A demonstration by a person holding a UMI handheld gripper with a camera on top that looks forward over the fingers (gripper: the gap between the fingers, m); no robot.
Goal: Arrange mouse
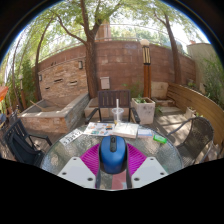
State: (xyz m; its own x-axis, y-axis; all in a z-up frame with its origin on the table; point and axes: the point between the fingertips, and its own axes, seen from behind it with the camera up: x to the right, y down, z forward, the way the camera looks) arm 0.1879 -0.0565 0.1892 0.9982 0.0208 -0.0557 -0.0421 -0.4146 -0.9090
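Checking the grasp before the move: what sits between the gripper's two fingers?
In the gripper view, a blue mouse sits between the pink pads of the hand-held gripper, on the table. Whether the pads press it is not clear.

Single wide-angle view from the gripper, facing forward
Camera sits close behind the fingers (88, 160), low over a table (70, 150), looking outward toward a brick wall (110, 65) well beyond

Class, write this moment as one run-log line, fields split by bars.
tool: fingers about the mouse | mouse: blue, between the pink pads, on the table | grip: cannot tell | beyond: papers, brick wall
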